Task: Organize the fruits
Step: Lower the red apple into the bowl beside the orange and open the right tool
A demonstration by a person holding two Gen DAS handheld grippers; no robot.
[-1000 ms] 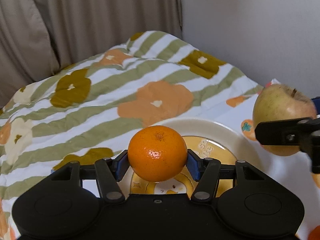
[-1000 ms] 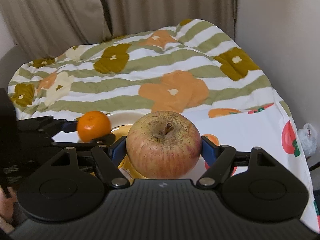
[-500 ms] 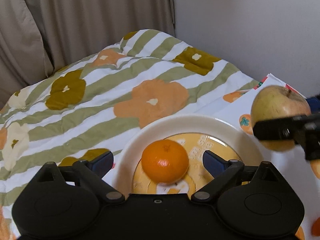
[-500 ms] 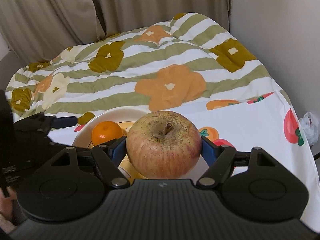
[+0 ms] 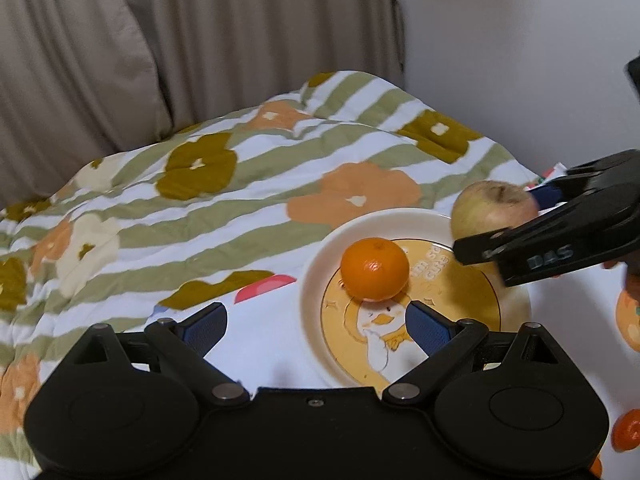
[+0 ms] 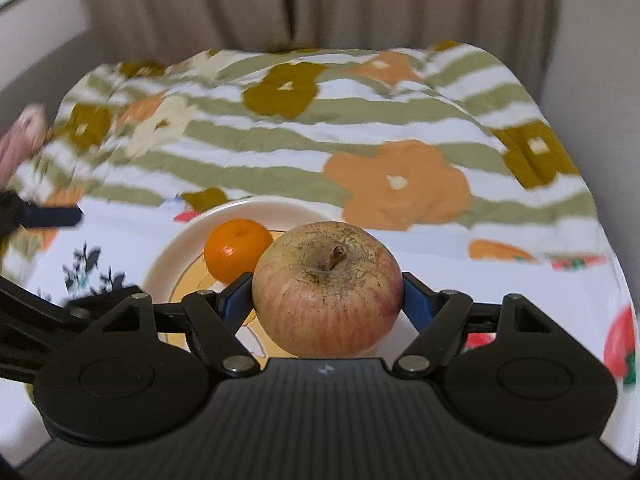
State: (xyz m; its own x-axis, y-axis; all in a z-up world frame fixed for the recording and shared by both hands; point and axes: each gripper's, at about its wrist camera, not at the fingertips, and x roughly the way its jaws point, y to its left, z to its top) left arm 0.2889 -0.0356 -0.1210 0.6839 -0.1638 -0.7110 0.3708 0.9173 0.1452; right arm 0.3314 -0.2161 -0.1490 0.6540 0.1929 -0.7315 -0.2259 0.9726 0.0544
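An orange mandarin [image 5: 374, 269] rests on the cream plate [image 5: 320, 264] with a yellow duck print. My left gripper [image 5: 316, 326] is open and empty, drawn back to the near left of the plate. My right gripper [image 6: 328, 300] is shut on a yellow-red apple [image 6: 327, 288] and holds it over the plate's right part, beside the mandarin [image 6: 237, 249]. The apple [image 5: 492, 208] and the right gripper's black body show at the right of the left wrist view. The plate [image 6: 172, 248] is partly hidden behind the apple.
The plate lies on a white fruit-print cloth [image 5: 264, 340] over a striped floral quilt [image 5: 240, 184]. Another mandarin [image 5: 626, 434] lies at the cloth's near right edge. Curtains [image 5: 200, 40] and a wall [image 5: 500, 60] close the back and right.
My left gripper let go of the mandarin onto the plate, opened wide, and drew back to the left. My right gripper carried the apple leftward over the plate.
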